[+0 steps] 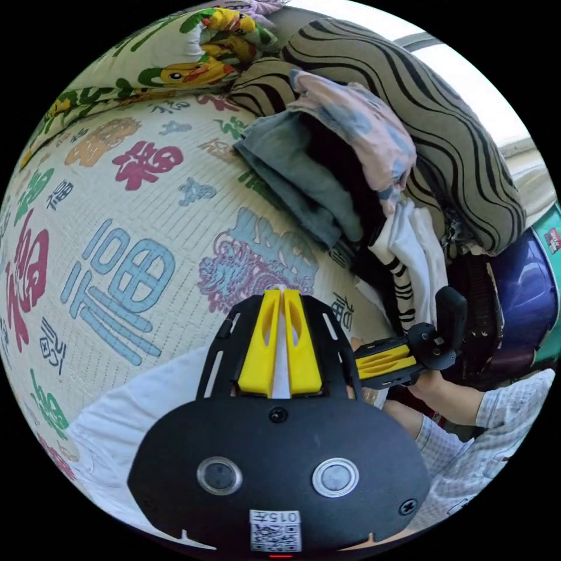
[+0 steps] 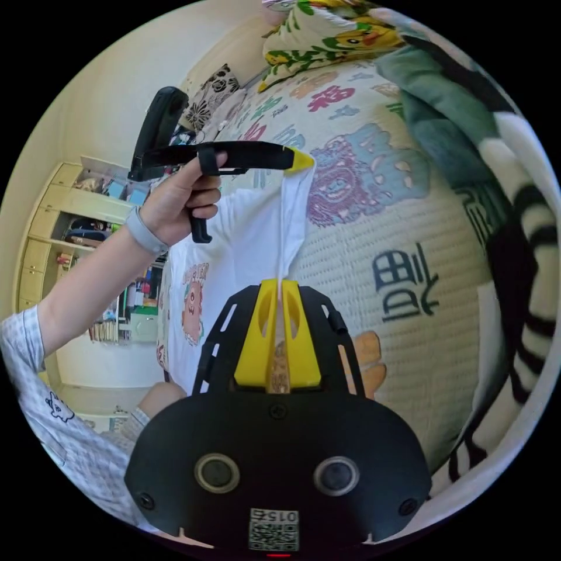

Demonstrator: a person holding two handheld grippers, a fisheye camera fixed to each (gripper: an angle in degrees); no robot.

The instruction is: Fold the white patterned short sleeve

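Observation:
The white short sleeve shirt, printed with a cartoon monster, hangs stretched between both grippers above the bed. In the left gripper view my left gripper is shut on a strip of its white cloth, and the rest of the shirt spreads to the lower left. My right gripper is shut on another edge of the shirt. A hand holds the left gripper higher up, with the cloth running taut down from it. The right gripper sits beside the left one, held by a hand.
A cream bed mat with coloured characters lies under the shirt. A pile of clothes in grey-blue, pink and black-striped white leans on a wavy striped cushion. A duck-print pillow lies at the head. Shelves stand by the wall.

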